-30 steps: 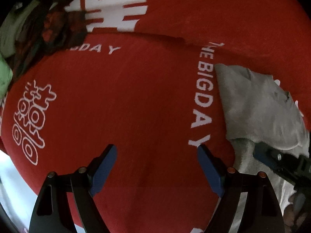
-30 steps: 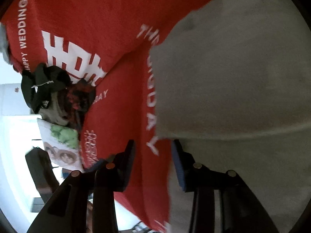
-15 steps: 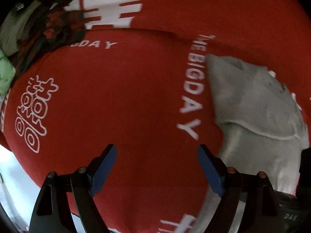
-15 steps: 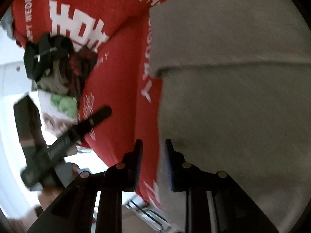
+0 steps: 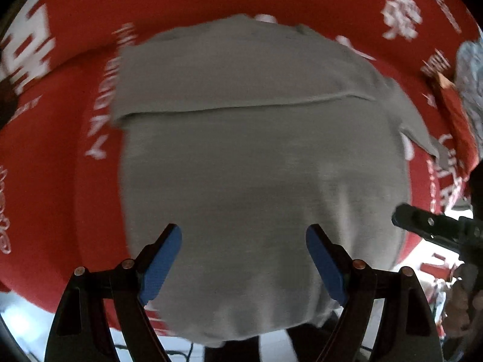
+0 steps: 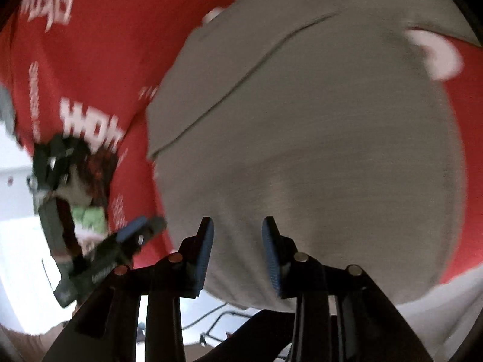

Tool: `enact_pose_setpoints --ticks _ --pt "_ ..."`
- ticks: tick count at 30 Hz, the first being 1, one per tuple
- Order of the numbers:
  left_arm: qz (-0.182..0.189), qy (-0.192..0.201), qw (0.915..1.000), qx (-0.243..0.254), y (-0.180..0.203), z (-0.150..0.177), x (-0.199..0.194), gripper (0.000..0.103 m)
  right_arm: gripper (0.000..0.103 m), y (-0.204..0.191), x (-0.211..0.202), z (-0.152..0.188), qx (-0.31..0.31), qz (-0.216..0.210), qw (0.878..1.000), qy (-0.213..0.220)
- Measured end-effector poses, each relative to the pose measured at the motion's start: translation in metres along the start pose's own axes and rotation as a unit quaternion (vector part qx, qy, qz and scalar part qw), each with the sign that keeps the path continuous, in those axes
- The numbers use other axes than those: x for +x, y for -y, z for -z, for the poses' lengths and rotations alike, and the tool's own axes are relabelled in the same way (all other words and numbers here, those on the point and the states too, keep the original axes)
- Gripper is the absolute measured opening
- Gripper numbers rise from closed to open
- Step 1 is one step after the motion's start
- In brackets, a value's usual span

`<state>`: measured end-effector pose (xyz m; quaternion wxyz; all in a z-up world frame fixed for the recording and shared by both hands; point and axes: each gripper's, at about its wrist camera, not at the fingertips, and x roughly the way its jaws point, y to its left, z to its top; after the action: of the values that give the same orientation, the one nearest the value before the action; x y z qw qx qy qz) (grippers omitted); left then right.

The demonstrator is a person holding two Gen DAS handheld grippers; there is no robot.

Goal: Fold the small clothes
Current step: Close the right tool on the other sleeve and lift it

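Note:
A grey garment (image 5: 256,157) lies flat on the red cloth with white lettering (image 5: 45,166); one part is folded over, leaving an edge line across it. My left gripper (image 5: 244,259) hovers above the garment's near part, blue pads wide open and nothing between them. In the right wrist view the same grey garment (image 6: 317,135) fills the middle. My right gripper (image 6: 238,250) is over its near edge with jaws opening and no cloth pinched. Each gripper shows in the other's view: the right gripper (image 5: 428,226) at the right, the left gripper (image 6: 129,238) at the left.
A heap of dark, red and green clothes (image 6: 75,175) sits at the left end of the red cloth. Something grey and fuzzy (image 5: 471,72) lies at the far right. The table's near edge is just below the grippers, with pale floor and cables (image 6: 211,316) beyond.
Both grippers have swept sideways, so the grey garment now lies under them instead of off to the side. The right jaws narrowed, then widened again. The left jaws stayed wide.

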<state>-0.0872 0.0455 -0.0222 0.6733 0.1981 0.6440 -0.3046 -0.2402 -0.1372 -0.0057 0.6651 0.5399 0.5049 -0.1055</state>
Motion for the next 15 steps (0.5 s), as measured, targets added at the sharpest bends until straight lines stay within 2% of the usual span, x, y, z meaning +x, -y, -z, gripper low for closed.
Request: enact_pose_setpoints --ticks 5,8,15 --pt "0.018 -0.001 0.9998 0.008 0.058 -0.026 0.011 0.085 0.037 0.048 -0.038 -0.031 0.043 0.013 0.998 0.036" --pt "0.022 0.002 0.9996 0.016 0.094 -0.046 0.019 0.085 0.037 0.087 -0.070 -0.060 0.083 0.019 0.994 0.074" --pt "0.004 0.002 0.9997 0.025 0.156 -0.098 0.051 0.085 0.042 0.177 -0.126 -0.108 0.181 0.020 0.970 0.159"
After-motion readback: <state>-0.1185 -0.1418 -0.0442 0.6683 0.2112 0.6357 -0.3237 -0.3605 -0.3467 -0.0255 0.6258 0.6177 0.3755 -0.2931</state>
